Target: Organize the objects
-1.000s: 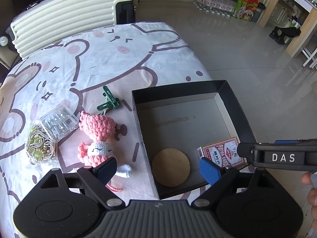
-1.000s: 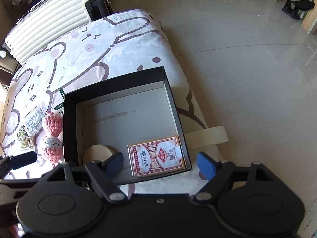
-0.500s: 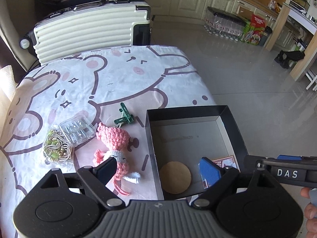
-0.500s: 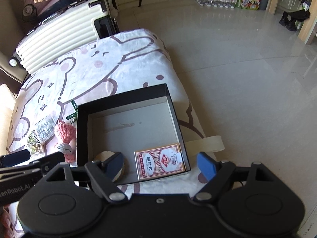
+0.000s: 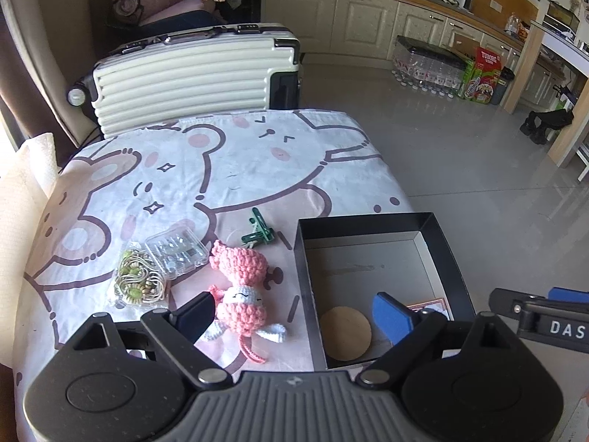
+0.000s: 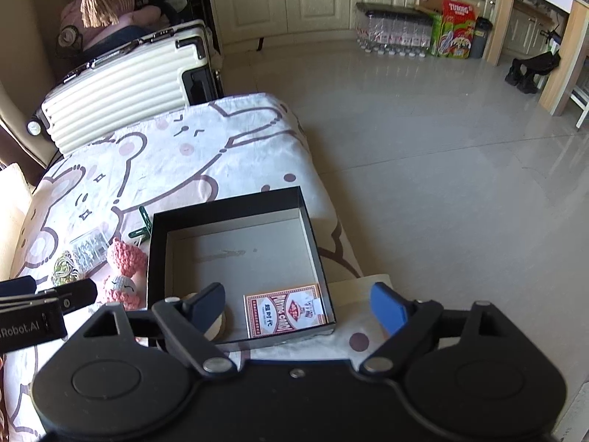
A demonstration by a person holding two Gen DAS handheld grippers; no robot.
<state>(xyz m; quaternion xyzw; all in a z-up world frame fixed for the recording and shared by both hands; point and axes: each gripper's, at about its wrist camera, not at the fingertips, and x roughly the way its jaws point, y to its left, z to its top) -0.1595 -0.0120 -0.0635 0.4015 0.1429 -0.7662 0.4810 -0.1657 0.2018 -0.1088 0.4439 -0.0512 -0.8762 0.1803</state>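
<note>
the black box (image 5: 371, 221) is the landmark; it sits open-topped on a table covered with a bear-print cloth (image 5: 228, 169), at the cloth's right edge.

inside the box: a round wooden coaster (image 5: 344, 333) lies flat in the near left corner. a red deck of playing cards (image 6: 285, 309) lies flat in the near right corner, against the near wall. the rest of the box floor is bare grey card.

left of the box, on the cloth: a pink crocheted doll (image 5: 241, 283) lies on its back, just beside the left wall. a green clip (image 5: 257, 232) lies off the box's far left corner. a clear plastic case (image 5: 175, 254) sits further left of the doll, touching a bundle of beaded cord (image 5: 138, 281) on its near left side.

beyond the box, at the far end of the table, a cream ribbed suitcase (image 5: 191, 73) lies on its side.

left gripper (image 5: 294, 313): fingers apart and opening, nothing between them; it hangs above the near left wall of the box, one finger over the doll, the other over the box interior.

right gripper (image 6: 298, 304): fingers apart and opening, nothing gripped; it hangs above the near wall of the box, with the deck seen between the fingers below.
</note>
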